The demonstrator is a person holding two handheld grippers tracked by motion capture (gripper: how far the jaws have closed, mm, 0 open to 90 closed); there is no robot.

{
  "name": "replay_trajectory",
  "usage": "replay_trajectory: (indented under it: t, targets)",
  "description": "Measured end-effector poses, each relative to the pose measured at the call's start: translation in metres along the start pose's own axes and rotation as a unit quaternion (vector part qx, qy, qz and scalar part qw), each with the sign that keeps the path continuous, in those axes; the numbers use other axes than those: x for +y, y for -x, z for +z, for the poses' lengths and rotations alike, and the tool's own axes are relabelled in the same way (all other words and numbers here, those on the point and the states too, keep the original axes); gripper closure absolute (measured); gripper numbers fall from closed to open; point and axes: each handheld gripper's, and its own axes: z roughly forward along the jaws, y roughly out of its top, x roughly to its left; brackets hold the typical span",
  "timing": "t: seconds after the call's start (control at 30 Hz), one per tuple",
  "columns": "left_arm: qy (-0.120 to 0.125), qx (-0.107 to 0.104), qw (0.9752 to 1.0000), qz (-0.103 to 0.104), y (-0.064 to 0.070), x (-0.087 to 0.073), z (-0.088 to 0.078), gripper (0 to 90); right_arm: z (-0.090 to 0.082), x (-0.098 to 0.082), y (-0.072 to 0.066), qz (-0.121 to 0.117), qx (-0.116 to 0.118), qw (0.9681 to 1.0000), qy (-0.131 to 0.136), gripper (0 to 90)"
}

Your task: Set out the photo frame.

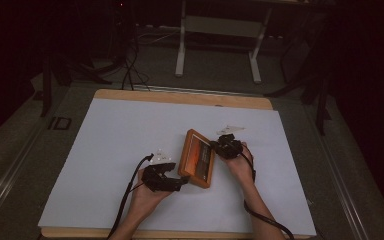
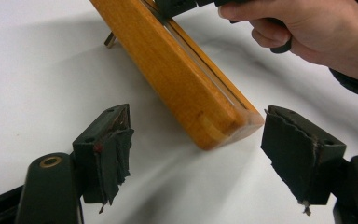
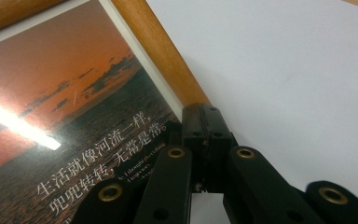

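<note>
My right gripper [image 3: 204, 135] is clenched on the frame [image 1: 196, 159], its jaws pinched together over the wooden edge just beside the sunset print with the white Chinese lettering. In the high view that gripper [image 1: 215, 143] sits at the frame's far right edge, with my right hand [image 1: 241, 162] behind it.

My left gripper [image 2: 196, 140] is released: the jaws stand wide apart, one to either side of the frame's near corner [image 2: 223, 123] and clear of the wood, with their worn pads [image 2: 114, 158] not touching it. From above, this gripper [image 1: 184, 183] lies just beside the frame's near left corner.

The frame stands tilted on the white sheet [image 1: 110, 150], roughly at the sheet's middle and a little toward my side. A small metal piece [image 2: 109, 39] shows behind the frame, down by the sheet.
</note>
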Motion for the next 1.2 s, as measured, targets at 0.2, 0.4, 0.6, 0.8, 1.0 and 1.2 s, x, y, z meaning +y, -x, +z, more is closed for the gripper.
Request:
replay_trajectory:
  t: [0.2, 0.4, 0.6, 0.8, 1.0, 1.2]
  targets:
    - [0.002, -0.003, 0.9998, -0.020, 0.001, 0.002, 0.011, 25.2, 0.000, 0.000, 0.000, 0.001, 0.000, 1.0000, 0.001, 90.0]
    - [-0.007, -0.007, 0.9996, -0.026, 0.007, 0.006, 0.024, 28.1, 0.000, 0.000, 0.001, 0.002, 0.001, 1.0000, 0.003, 90.0]
    - [-0.013, -0.007, 0.9992, -0.037, 0.011, 0.010, 0.034, 31.0, 0.000, 0.000, 0.001, 0.002, 0.000, 1.0000, 0.004, 90.0]
    - [-0.019, -0.011, 0.9986, -0.049, 0.011, 0.009, 0.038, 40.7, 0.001, 0.000, 0.001, 0.001, 0.001, 1.0000, 0.004, 90.0]
    - [-0.018, -0.013, 0.9977, -0.064, 0.009, 0.011, 0.038, 44.7, 0.001, 0.000, 0.001, -0.005, 0.000, 1.0000, 0.001, 90.0]
    - [-0.021, -0.014, 0.9982, -0.054, 0.012, 0.016, 0.038, 48.1, -0.001, -0.001, 0.003, -0.005, 0.002, 1.0000, 0.002, 89.7]
